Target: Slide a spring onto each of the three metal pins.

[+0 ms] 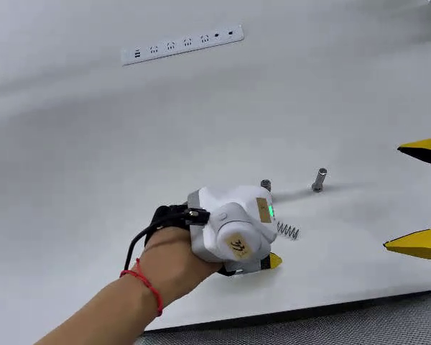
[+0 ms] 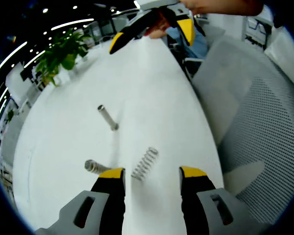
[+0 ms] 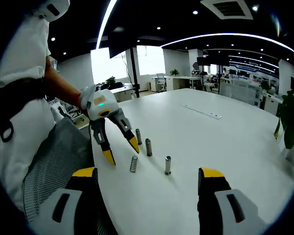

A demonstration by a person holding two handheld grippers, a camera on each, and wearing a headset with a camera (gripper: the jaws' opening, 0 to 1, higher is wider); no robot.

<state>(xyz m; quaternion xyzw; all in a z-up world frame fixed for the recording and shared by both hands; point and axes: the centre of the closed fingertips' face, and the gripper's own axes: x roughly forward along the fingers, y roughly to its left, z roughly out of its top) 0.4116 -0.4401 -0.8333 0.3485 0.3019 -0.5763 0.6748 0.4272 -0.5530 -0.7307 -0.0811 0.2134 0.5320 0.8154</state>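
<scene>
A loose spring (image 2: 145,163) lies flat on the white table, just ahead of my left gripper (image 2: 152,172), whose yellow-tipped jaws stand open on either side of it. In the head view the same spring (image 1: 288,230) lies right of the left gripper (image 1: 273,242). A bare metal pin (image 1: 319,180) stands upright farther on. Two more pins (image 3: 138,136) (image 3: 148,147) carry springs, beside the bare pin (image 3: 168,165). My right gripper (image 3: 148,172) is open and holds nothing, well short of the pins; its tips show at the right edge (image 1: 392,198).
A white power strip (image 1: 182,44) lies far back on the table. The table's front edge (image 1: 287,315) runs just below the left hand, with a grey mesh chair (image 2: 255,122) beyond it. Office desks and plants stand in the background.
</scene>
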